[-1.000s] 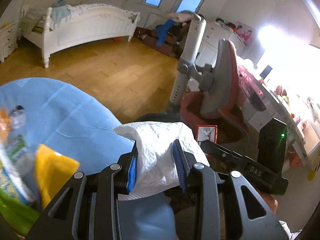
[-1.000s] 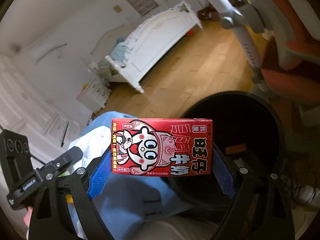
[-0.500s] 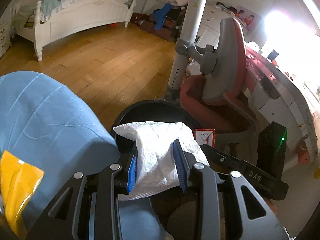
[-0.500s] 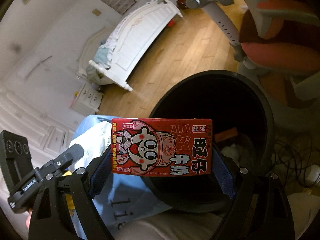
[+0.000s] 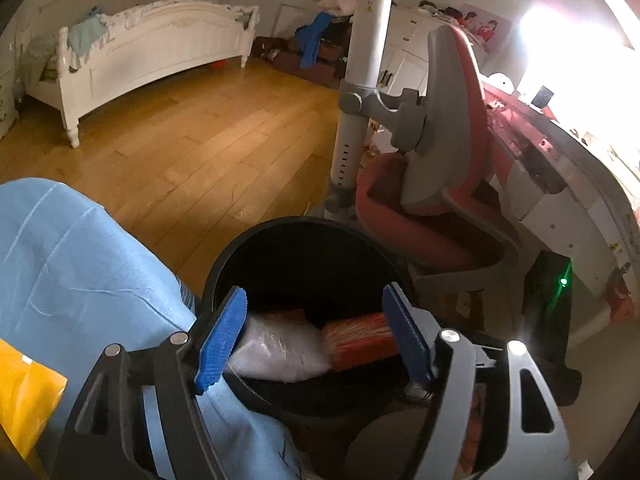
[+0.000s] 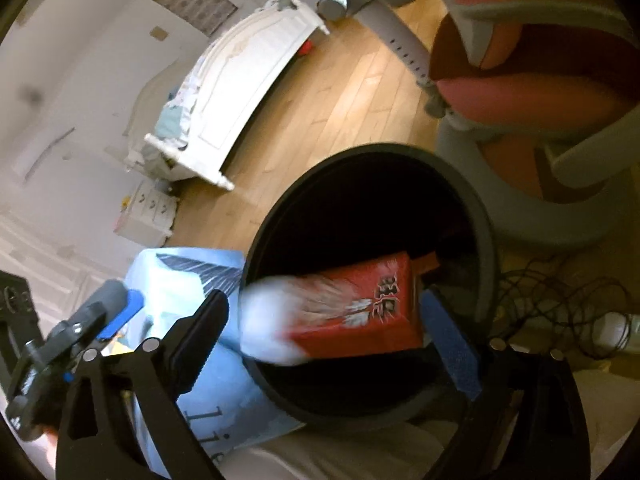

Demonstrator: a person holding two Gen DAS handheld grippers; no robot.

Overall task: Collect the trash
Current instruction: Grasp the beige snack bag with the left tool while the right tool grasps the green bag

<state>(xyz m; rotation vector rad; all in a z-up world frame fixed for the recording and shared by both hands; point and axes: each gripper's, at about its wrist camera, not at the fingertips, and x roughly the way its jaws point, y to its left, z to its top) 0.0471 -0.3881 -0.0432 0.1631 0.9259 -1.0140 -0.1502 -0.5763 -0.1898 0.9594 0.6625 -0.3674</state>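
Observation:
A black round bin (image 5: 300, 226) stands below both grippers. My left gripper (image 5: 316, 336) hangs over the bin's near rim. Its jaws are opening and no pad touches anything. Under the pads a crumpled white tissue (image 5: 280, 354) falls blurred into the bin, next to a red milk carton (image 5: 356, 340). My right gripper (image 6: 328, 332) is over the same bin (image 6: 482, 220), jaws opening wide. The red carton (image 6: 360, 308) drops tilted and blurred between its fingers, free of the pads, with the white tissue (image 6: 266, 320) at its left.
A table with a blue cloth (image 5: 80, 260) lies left of the bin, with a yellow packet (image 5: 24, 400) on it. A red and grey chair (image 5: 440, 200) stands just behind the bin. Cables (image 6: 560, 300) lie on the floor at its right. A white bed (image 5: 160, 52) is far across the wooden floor.
Both grippers moved over the bin and down. The left let go of the white tissue and the right let go of the red carton. Both now fall into the bin.

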